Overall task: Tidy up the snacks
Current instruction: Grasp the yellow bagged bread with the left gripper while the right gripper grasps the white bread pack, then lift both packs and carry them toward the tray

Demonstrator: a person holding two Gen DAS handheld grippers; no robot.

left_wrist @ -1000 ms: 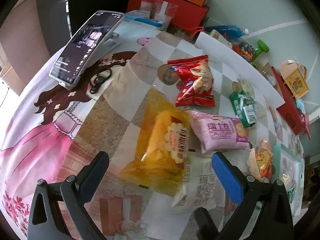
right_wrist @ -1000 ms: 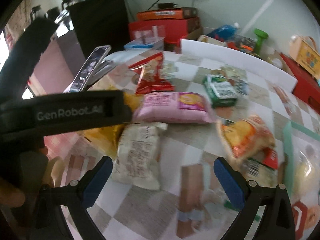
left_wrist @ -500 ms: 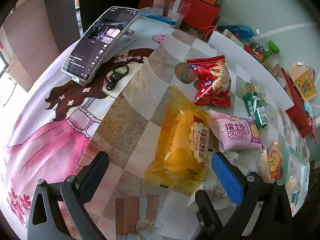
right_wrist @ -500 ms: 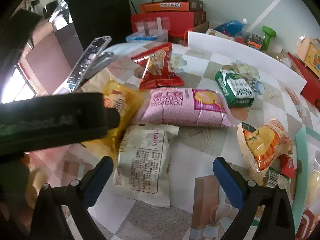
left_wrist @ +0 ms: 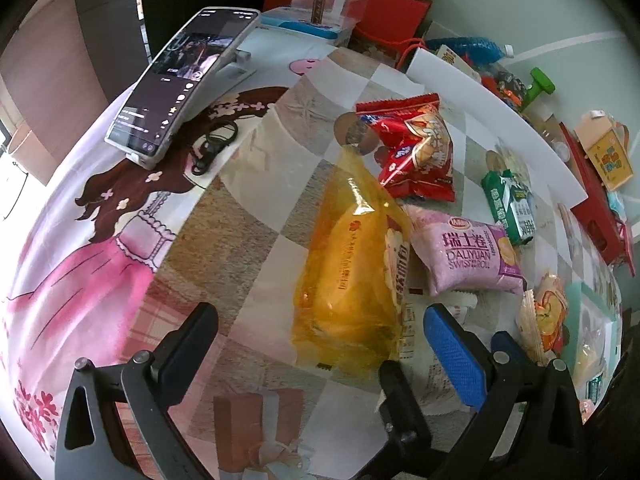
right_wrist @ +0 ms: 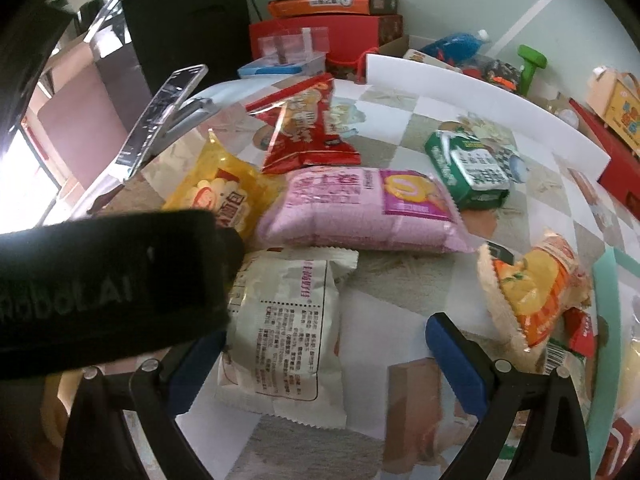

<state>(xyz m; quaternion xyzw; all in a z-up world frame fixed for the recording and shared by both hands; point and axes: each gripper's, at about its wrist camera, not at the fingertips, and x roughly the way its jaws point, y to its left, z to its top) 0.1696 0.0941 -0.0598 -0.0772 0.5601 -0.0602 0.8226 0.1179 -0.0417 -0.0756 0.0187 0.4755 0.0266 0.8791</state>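
Both tools were spread wide: the left tool [left_wrist: 320,344] flanked the yellow packet [left_wrist: 352,264], the right tool [right_wrist: 320,356] the white packet [right_wrist: 284,332].

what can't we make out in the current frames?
- Right wrist view: the left gripper's body covers part of the yellow bread bag and the white packet.
- Left wrist view: white packet mostly behind the yellow bag.
- Both views: right edge cuts off the teal tray.

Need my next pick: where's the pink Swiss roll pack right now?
The pink Swiss roll pack lies mid-table in the right wrist view, between the yellow bread bag and the green pack, just beyond the white wrapper.
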